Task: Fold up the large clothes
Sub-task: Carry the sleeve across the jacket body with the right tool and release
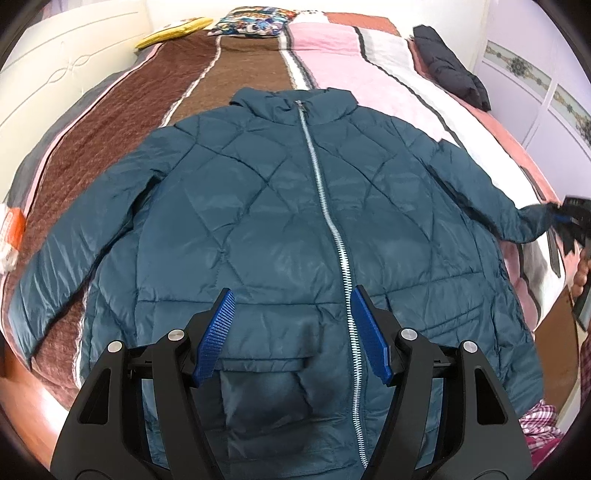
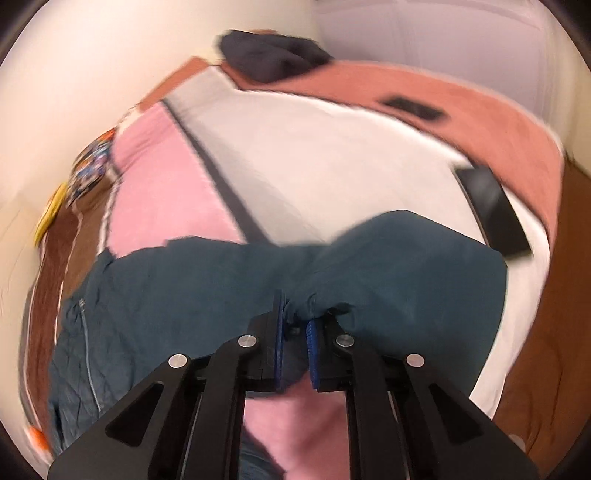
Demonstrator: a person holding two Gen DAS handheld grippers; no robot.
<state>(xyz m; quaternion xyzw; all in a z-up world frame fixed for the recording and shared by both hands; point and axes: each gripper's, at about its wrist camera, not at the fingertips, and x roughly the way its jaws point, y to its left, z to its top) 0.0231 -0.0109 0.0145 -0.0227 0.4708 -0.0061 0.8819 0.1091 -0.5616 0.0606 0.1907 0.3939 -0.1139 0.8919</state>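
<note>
A teal quilted puffer jacket (image 1: 258,206) lies front up on the bed, zipped, with both sleeves spread out. My left gripper (image 1: 292,295) hovers open over its lower front, one finger on each side of the zipper (image 1: 328,206), with nothing gripped. At the far right of the left wrist view, my right gripper (image 1: 565,218) holds the end of the jacket's sleeve. In the blurred right wrist view, the right gripper (image 2: 297,314) is shut on bunched teal sleeve fabric (image 2: 406,266), which is lifted off the blanket.
The bed carries a striped blanket (image 1: 229,74) of brown, pink and white. A dark folded garment (image 1: 450,66) lies at the far right, and a patterned pillow (image 1: 251,22) and a yellow item (image 1: 173,33) at the head. A flat black object (image 2: 491,210) rests near the sleeve.
</note>
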